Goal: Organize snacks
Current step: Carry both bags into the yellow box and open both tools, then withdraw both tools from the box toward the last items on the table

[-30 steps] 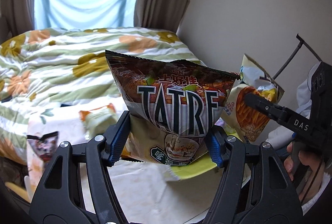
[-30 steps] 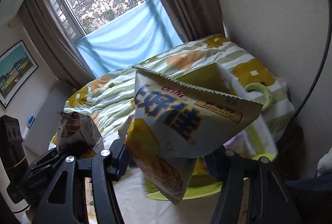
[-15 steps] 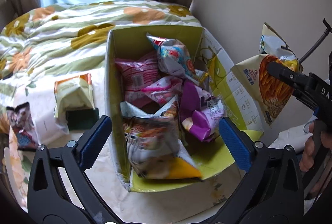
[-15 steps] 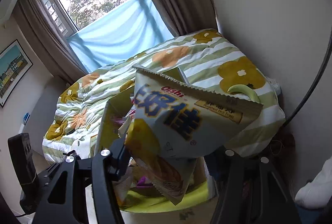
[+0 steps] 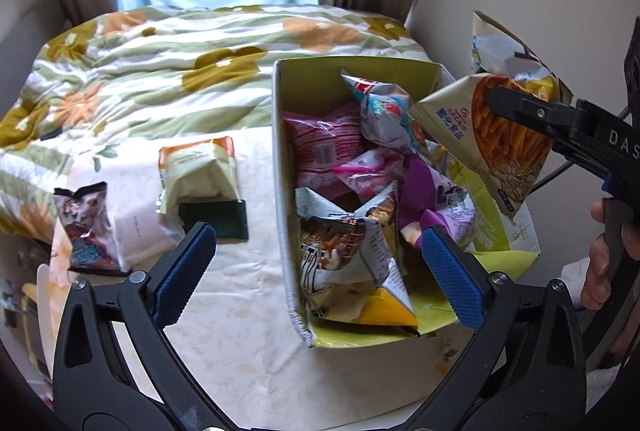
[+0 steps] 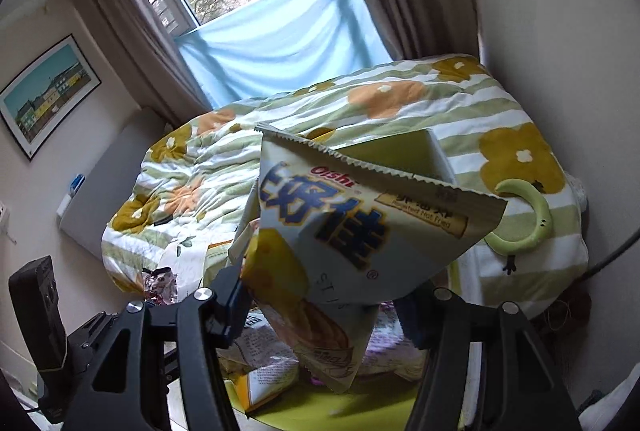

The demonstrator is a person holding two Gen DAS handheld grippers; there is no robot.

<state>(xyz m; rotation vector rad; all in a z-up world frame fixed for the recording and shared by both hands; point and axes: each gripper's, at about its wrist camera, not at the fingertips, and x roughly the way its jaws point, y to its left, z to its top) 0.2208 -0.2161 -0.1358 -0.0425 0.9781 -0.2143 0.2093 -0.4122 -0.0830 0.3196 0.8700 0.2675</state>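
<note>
My left gripper (image 5: 318,275) stands wide open over the near end of a cardboard box (image 5: 280,159) with a yellow-green inside. A brown snack bag (image 5: 344,255) lies crumpled just below the blue pads (image 5: 184,271), on top of several pink, purple and white snack bags. My right gripper (image 6: 324,305) is shut on a cream Oishi fries bag (image 6: 360,231). In the left wrist view that fries bag (image 5: 504,139) hangs above the box's right side, pinched by the right gripper (image 5: 504,99).
Left of the box on the cream tablecloth lie a cream-and-orange bag (image 5: 196,167), a dark bag (image 5: 86,227), a white packet (image 5: 132,211) and a dark green block (image 5: 216,219). A floral quilt (image 5: 160,71) covers the bed behind. A wall stands close on the right.
My left gripper opened and let go of the brown bag, which dropped into the box; its view tipped downward. The right gripper carried the fries bag closer over the box.
</note>
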